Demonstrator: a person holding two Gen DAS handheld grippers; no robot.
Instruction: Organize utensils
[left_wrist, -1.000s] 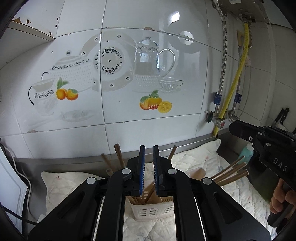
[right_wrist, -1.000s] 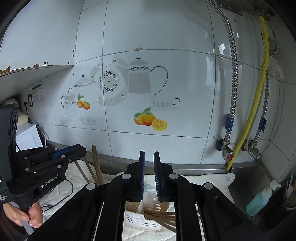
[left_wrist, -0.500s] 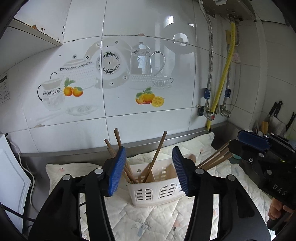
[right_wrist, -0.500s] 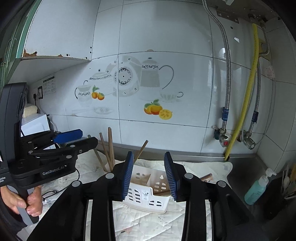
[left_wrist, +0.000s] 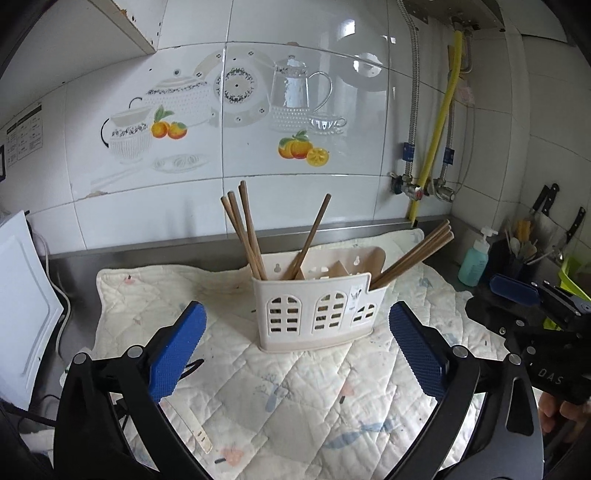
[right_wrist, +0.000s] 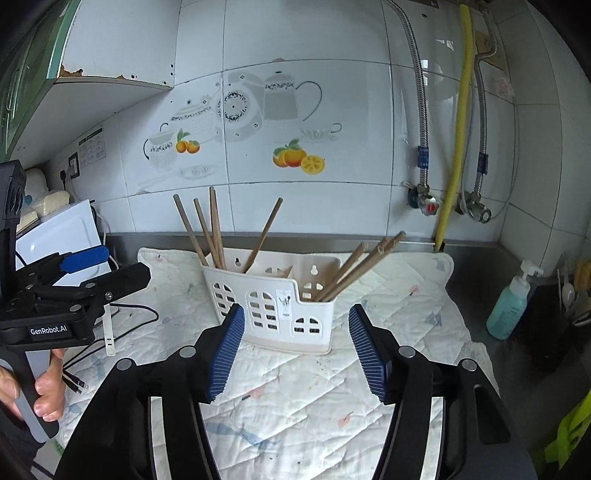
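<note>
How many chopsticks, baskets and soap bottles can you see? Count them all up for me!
Chopsticks: about 8 (3 on the left, 1 in the middle, roughly 4 overlapping on the right)
Basket: 1
Soap bottle: 1
Total: about 10

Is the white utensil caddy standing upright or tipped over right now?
Upright. The utensil caddy sits flat on the quilted mat, open top up, with chopsticks leaning inside it.

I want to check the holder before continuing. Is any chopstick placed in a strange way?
In the white utensil holder, the right-hand bundle of chopsticks leans steeply out over the rim, unlike the more upright ones at left.
</note>
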